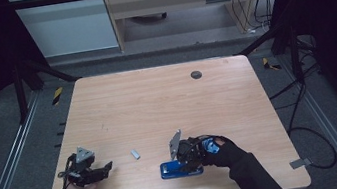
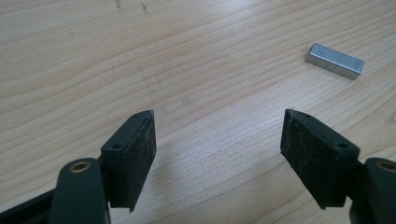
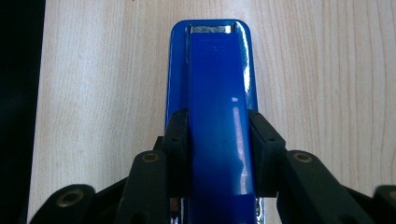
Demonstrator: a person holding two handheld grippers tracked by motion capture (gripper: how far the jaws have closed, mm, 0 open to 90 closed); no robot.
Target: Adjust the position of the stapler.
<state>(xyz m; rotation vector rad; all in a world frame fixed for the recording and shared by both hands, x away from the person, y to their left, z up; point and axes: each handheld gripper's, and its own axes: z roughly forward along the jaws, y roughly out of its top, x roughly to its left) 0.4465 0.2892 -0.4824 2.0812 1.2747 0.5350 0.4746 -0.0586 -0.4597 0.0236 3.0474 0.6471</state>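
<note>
Near the front edge of the wooden table (image 1: pixel 156 96) sits a blue stapler (image 3: pixel 217 116), lying flat, and the right gripper (image 3: pixel 217 154) has it pinched across its upper arm, one pad on each long side, so the jaws are closed onto the stapler rather than hanging free. The right hand (image 1: pixel 223 153) comes in low from the right with the gripper pointing left along the stapler's length. Off to the left, the left gripper (image 2: pixel 217 149) rests just above the tabletop with its jaws spread wide and nothing between them, and a strip of staples (image 2: pixel 335 60) lies a bit ahead of it, apart from both pads; from above that strip sits between the two grippers. My read is this is the steady-the-stapler step of a reload. Next move probably calls for the left gripper to slide forward, straddle the strip across its narrow sides and close gently, since it's thin and could skid or snap apart.
</note>
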